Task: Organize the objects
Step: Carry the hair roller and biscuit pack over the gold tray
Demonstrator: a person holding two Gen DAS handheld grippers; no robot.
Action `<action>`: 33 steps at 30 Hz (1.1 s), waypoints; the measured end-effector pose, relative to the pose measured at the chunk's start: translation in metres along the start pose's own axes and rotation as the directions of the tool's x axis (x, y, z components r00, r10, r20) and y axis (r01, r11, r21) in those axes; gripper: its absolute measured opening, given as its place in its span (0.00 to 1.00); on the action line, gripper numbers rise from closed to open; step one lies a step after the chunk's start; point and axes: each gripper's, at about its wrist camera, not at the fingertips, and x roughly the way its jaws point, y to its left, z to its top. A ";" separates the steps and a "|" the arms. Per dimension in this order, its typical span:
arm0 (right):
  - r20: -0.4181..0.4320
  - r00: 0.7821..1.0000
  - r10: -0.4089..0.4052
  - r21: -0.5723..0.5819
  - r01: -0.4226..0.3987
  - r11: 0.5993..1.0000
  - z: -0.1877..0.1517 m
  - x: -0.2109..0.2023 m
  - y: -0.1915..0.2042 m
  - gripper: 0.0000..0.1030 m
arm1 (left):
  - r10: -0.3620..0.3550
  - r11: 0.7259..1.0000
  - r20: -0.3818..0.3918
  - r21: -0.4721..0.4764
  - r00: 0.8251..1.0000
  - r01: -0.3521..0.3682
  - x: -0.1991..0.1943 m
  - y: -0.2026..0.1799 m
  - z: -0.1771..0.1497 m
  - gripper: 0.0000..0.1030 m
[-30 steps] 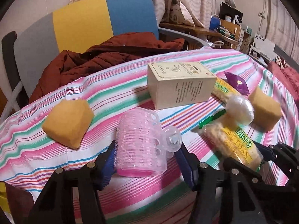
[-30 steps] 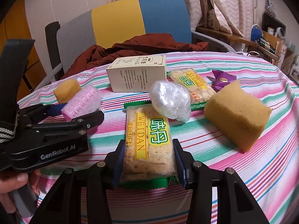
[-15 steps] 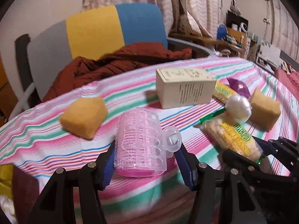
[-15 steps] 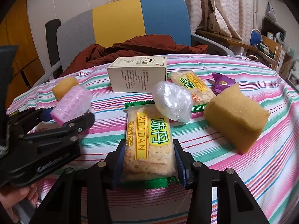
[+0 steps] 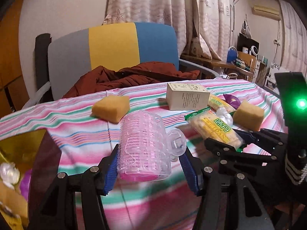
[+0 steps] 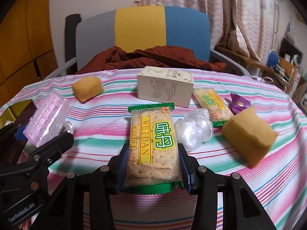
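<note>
My left gripper [image 5: 150,169] is shut on a pink hair roller [image 5: 144,145] and holds it above the striped tablecloth [image 5: 76,126]. The roller also shows in the right wrist view [image 6: 47,117], in the left gripper [image 6: 46,134]. My right gripper [image 6: 152,163] is shut on a yellow-green cracker packet [image 6: 153,145], lifted off the cloth. It shows in the left wrist view too [image 5: 214,130], in the right gripper [image 5: 236,143]. A second cracker packet [image 6: 212,103] lies further back.
On the cloth lie a cream box [image 6: 166,85], two yellow sponges [image 6: 87,88] [image 6: 249,136], a crumpled clear plastic wad [image 6: 193,132] and a purple candy wrapper [image 6: 238,104]. A dark box with a gold inside [image 5: 28,153] sits at the left edge. A chair with a red jacket [image 5: 132,76] stands behind.
Both grippers have risen and drawn back with their loads. The roller and the cracker packet are lifted off the cloth. The dark box has come into view at the left.
</note>
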 end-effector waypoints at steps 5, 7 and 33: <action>-0.002 1.000 0.000 0.019 0.000 1.000 -0.005 -0.007 0.002 0.46 | -0.003 1.000 0.018 -0.013 1.000 0.004 -0.018 0.003 -0.013 0.58; -0.003 1.000 0.002 0.040 -0.002 0.999 -0.008 -0.010 0.001 0.46 | -0.004 1.000 0.028 -0.009 1.000 0.004 -0.026 0.002 -0.018 0.58; 0.008 0.958 0.286 0.094 -0.285 0.954 -0.033 -0.087 0.105 0.46 | -0.090 0.959 0.060 -0.264 0.994 0.103 -0.155 0.091 -0.068 0.58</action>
